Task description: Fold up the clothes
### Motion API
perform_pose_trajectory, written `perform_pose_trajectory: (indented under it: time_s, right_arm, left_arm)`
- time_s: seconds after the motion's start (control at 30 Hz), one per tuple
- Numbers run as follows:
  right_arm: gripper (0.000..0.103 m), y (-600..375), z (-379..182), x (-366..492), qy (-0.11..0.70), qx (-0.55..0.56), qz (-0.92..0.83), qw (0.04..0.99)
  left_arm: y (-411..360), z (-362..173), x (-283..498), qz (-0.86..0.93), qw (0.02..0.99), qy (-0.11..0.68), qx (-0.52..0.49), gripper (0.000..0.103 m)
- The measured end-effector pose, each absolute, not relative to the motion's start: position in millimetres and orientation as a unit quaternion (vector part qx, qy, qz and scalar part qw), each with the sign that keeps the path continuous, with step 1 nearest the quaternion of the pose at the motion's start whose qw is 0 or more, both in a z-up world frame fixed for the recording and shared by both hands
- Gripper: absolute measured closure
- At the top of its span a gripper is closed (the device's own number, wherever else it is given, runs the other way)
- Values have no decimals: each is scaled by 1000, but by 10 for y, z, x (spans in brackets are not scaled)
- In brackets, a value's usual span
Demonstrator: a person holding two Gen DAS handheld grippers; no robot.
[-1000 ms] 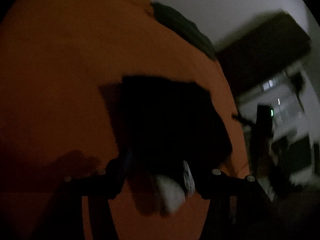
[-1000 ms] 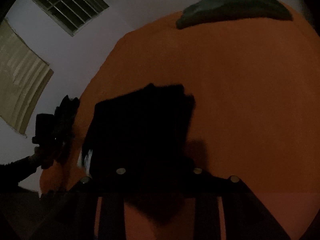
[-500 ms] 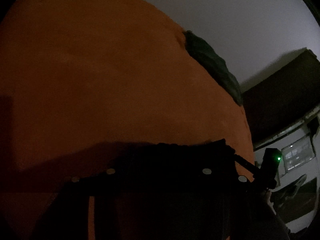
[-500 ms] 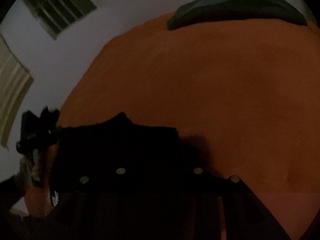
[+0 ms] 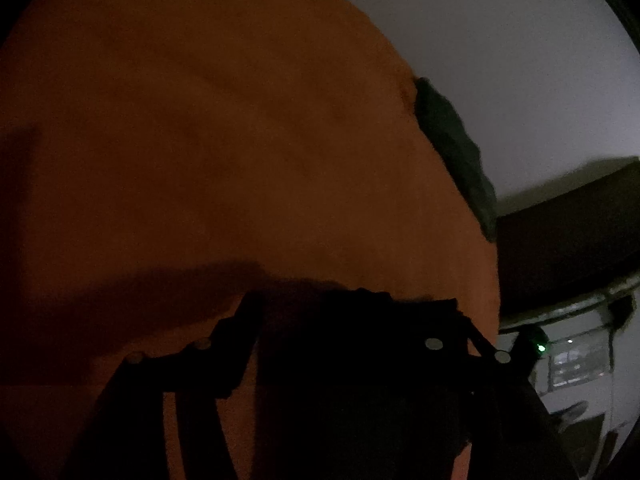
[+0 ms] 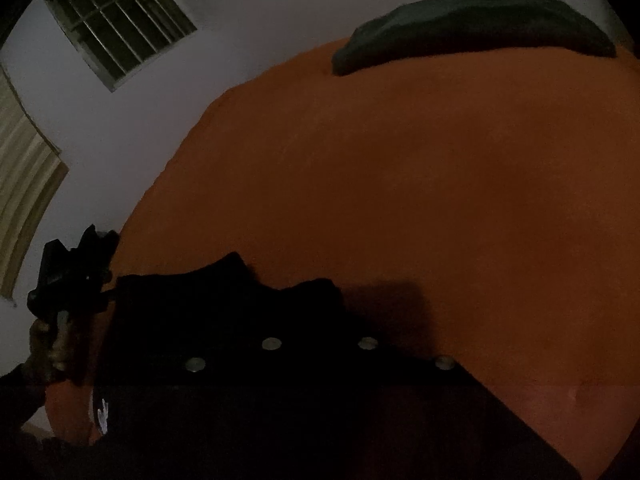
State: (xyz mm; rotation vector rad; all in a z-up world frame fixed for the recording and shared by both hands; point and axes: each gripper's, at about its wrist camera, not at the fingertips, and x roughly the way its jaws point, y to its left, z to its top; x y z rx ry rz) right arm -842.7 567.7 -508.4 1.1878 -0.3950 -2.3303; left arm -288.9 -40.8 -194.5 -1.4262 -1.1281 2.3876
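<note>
Black crumpled garment [image 6: 224, 320], orange bedspread [image 6: 440, 200]

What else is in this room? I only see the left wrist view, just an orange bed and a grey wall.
Observer: The right wrist view shows a barred window high on the wall.
Operator: Does it have a curtain?
Observer: A pale curtain hangs beside it, not over it.
Operator: Is the black thing all black?
Observer: No, the black garment shows a small white patch at its edge.
</note>
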Motion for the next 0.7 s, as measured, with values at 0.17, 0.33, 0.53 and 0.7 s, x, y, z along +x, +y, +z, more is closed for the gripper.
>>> perform_pose_trajectory:
  time_s: [0.17,0.33,0.53,0.7]
  right_arm:
    - [101,5708,-5019,-8312,-135,418,-871,221]
    - [103,5835,-4831,-8234,-156,392,-883,204]
    - [95,5858,-4847,-8287,-174,416,-867,213]
    - [38,5581,-5171,-8538,-159,480,-823,259]
  left_arm:
    - [-136,-1937,-2917,819,117,-359,-431,81]
    - [12,-1680,-2946,857,133,-304,-395,96]
    - [-93,-1880,-3135,838,111,-302,-441,95]
    - [-266,-2033,-3083,811,111,-355,-452,87]
